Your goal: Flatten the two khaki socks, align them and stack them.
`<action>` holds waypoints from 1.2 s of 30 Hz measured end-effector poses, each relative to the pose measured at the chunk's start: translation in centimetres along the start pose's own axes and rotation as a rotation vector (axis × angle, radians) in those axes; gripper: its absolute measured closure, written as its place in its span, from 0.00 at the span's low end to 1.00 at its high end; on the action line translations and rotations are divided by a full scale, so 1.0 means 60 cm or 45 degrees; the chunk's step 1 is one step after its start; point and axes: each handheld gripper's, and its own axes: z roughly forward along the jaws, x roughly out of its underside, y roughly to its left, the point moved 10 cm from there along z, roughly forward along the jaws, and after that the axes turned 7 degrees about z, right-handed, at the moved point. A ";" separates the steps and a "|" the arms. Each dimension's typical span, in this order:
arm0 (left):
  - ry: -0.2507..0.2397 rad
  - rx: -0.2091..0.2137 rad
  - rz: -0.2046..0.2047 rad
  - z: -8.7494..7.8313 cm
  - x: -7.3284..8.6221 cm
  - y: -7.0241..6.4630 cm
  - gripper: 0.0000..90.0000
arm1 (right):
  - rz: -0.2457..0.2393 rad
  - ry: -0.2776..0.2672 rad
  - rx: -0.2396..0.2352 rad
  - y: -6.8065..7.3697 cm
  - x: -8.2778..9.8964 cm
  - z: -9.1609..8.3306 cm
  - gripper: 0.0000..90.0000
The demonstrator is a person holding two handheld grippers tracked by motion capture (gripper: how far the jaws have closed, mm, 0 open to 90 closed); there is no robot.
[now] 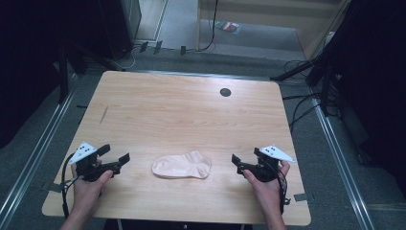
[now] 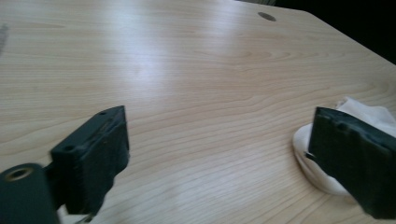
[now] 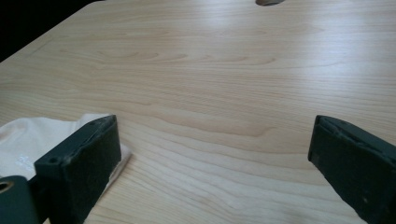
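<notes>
A pale pink sock (image 1: 182, 166) lies flat on the wooden table (image 1: 191, 115), near its front edge and about midway across. My left gripper (image 1: 116, 154) rests in a hand to the left of the sock, apart from it, jaws open and empty. In the left gripper view the left gripper (image 2: 219, 126) spans bare wood, and the sock (image 2: 369, 114) peeks out behind the right-hand jaw. My right gripper (image 1: 245, 159) is held to the right of the sock, open and empty. In the right gripper view the right gripper (image 3: 215, 126) frames bare table, with the sock (image 3: 37, 135) behind the left-hand jaw.
A dark round hole (image 1: 225, 92) marks the tabletop near the far edge. Dark stands and cables (image 1: 306, 103) stand on the floor to the right, and more dark equipment (image 1: 72, 57) stands at the far left. Metal rails (image 1: 335, 143) run along both sides.
</notes>
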 end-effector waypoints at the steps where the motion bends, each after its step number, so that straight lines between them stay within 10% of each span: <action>1: -0.002 0.011 -0.001 -0.004 0.001 0.004 0.01 | 0.017 -0.003 0.003 -0.011 0.001 -0.006 0.00; 36: 0.024 -0.195 -0.005 -0.109 0.054 0.142 0.00 | 0.084 0.035 0.243 -0.192 0.071 -0.116 0.00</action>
